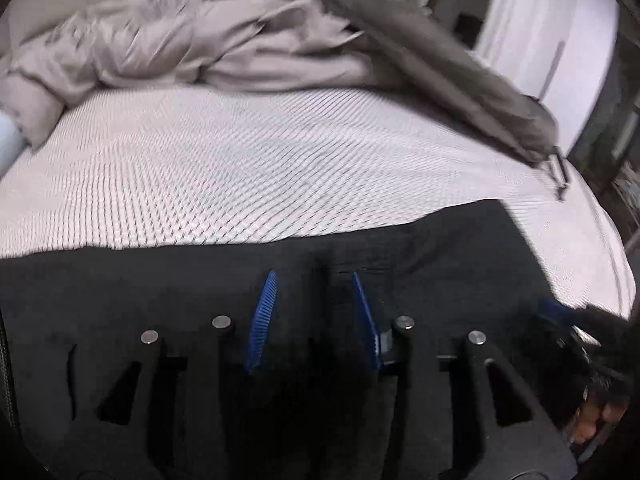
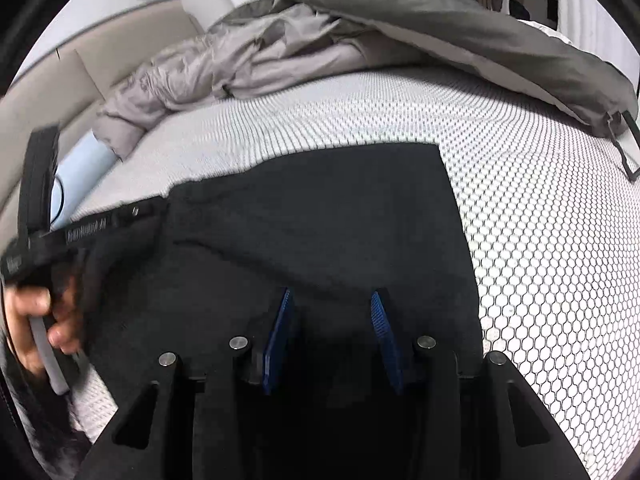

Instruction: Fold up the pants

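Observation:
Black pants lie flat on the white patterned mattress, near its front edge. In the right wrist view the pants show a squared far corner on the mattress. My left gripper is open, its blue pads just above the dark cloth, holding nothing. My right gripper is open too, low over the pants. The right gripper's blue tip shows at the right edge of the left wrist view. The left gripper's body and the hand on it show at the left of the right wrist view.
A crumpled grey duvet and a darker grey cover with a strap lie along the far side of the bed. A light blue pillow sits at the left. A beige headboard stands behind.

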Demonstrator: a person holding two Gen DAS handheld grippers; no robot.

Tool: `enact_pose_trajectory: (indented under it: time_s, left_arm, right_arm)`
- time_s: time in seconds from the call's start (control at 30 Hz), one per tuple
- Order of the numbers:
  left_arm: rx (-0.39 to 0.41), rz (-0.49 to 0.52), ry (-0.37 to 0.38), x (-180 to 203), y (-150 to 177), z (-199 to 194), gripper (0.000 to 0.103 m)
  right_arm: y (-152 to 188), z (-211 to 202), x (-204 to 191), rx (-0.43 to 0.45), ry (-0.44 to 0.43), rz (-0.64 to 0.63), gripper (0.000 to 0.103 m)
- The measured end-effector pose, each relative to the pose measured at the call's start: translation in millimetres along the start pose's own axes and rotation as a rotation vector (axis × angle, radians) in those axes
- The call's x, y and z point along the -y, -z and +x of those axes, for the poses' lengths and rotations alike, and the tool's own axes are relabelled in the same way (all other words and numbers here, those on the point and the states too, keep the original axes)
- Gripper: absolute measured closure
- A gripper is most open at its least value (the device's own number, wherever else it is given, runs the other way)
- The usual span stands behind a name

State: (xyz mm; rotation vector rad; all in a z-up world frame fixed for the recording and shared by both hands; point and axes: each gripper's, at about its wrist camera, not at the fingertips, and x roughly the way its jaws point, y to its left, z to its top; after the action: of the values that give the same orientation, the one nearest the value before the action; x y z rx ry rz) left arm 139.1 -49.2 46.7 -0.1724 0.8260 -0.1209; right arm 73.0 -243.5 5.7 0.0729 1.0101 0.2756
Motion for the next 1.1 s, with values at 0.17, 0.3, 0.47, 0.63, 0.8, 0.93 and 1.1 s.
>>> enact_pose_trajectory:
  time_s: [0.17,0.3,0.47,0.63,0.8,0.93,1.1]
  left_arm:
    - [-0.011,0.154,0.083,47,1,4,0.067]
    - [-0.115,0.113,0.097,47,7,47,0.071]
    - [-0.109,0.114,0.123,31,9,52,0.085]
    - [-0.096,0.146,0.091,31,12,46,0.085]
    - [-0.043,0.135,0.078,33,6,15,0.084]
    - [-0.043,0.117,0.136,50,-8,19,0.084]
    - [-0.120,0.085,0.135,47,0,61,0.085]
  right_arm:
    - [-17,12,-13,0.006,-0.062,0.022,0.061]
    - [-21,37,-27,-0.047,-0.082,-0.012,0.061]
    - [-14,46,-15,-0.077,0.180,-0.107,0.064]
    - [-15,32,11,-0.038,0.224,-0.035,0.064]
    - [-23,18,-4,0.013,0.109,-0.032,0.064]
    - [-37,34,-27,0.023,0.048,-0.047,0.064]
    - [-44,64,-33,-0.009,0.031,-0.041,0.064]
